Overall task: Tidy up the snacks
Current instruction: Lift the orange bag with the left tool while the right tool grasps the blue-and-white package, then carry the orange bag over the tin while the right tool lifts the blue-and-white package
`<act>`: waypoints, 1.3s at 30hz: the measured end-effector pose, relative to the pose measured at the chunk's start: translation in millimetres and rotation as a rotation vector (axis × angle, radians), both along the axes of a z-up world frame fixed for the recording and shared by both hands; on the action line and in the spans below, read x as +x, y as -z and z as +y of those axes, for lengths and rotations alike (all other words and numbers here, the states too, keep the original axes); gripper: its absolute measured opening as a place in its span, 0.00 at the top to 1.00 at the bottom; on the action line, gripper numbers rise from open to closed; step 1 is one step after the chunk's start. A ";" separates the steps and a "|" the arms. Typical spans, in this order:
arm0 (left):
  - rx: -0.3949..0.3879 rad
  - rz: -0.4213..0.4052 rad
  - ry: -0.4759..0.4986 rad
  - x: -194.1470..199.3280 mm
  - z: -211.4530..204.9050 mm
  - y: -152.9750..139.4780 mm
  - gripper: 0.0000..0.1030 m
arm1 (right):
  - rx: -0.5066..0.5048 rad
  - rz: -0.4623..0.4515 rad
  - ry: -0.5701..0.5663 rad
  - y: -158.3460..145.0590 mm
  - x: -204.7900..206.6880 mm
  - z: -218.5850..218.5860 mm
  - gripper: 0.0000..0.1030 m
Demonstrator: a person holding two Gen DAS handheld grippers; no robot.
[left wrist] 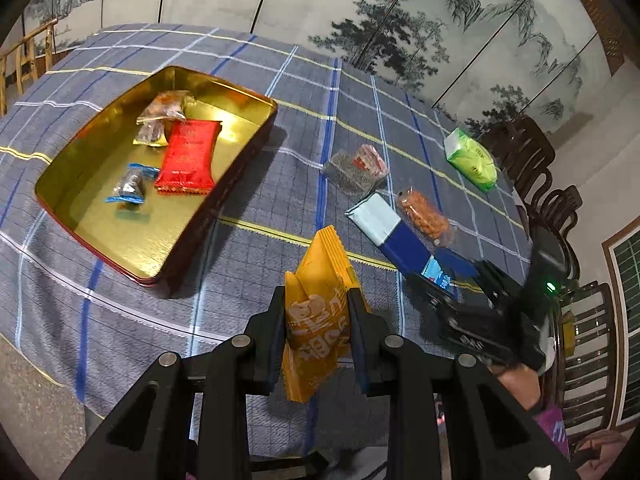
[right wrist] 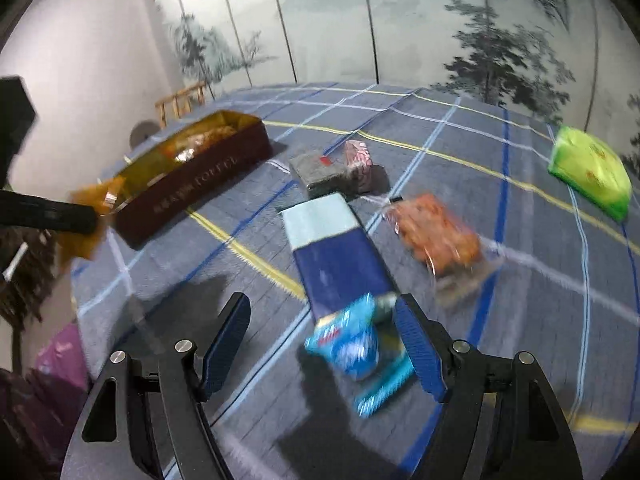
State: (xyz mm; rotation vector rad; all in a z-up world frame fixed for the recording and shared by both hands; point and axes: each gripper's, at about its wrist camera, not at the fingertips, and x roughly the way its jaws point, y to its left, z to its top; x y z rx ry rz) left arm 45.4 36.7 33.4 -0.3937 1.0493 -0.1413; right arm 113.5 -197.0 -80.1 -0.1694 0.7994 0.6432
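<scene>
Now my left tool (left wrist: 318, 332) is clamped on the crinkled orange foil snack packet (left wrist: 320, 316), carried above the checked worktop (left wrist: 280, 200) near the gold-lined rectangular tin (left wrist: 256, 136). I should centre it over bare tin floor before releasing. My right tool (right wrist: 324, 344) gapes wide around a small blue wrapper (right wrist: 348, 344), not gripping.

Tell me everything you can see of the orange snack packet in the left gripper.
The orange snack packet is a glossy pillow-style wrapper with a crimped top edge and pale printed lettering and a cartoon figure. It is pinched upright between the left gripper pads, its crimped end sticking out beyond the fingertips, above the checked tablecloth, short of the gold tin. Nothing else touches it.
</scene>
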 end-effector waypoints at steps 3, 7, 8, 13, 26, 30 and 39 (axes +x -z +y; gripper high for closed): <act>-0.009 0.000 -0.004 -0.7 5.4 -0.9 0.76 | -0.038 0.016 0.000 6.4 14.7 8.8 0.27; -0.017 0.010 -0.007 1.5 9.5 2.7 0.76 | -0.105 0.047 -0.017 15.0 30.3 25.9 0.27; -0.018 0.011 -0.005 1.4 10.3 3.0 0.76 | -0.127 0.045 -0.014 16.2 32.9 30.0 0.27; -0.013 -0.006 0.000 -2.3 14.6 -1.0 0.76 | -0.208 0.065 0.009 10.4 35.0 44.8 0.48; 0.024 -0.035 -0.056 -19.0 59.4 -10.3 0.76 | 0.104 0.054 0.002 -20.7 -26.6 67.5 0.51; 0.059 -0.042 -0.076 -19.5 76.6 -10.8 0.76 | 0.187 0.080 0.020 -22.4 -35.6 65.7 0.51; 0.151 -0.076 -0.080 7.0 103.8 -11.1 0.75 | 0.290 0.116 0.068 -24.0 -44.1 59.1 0.51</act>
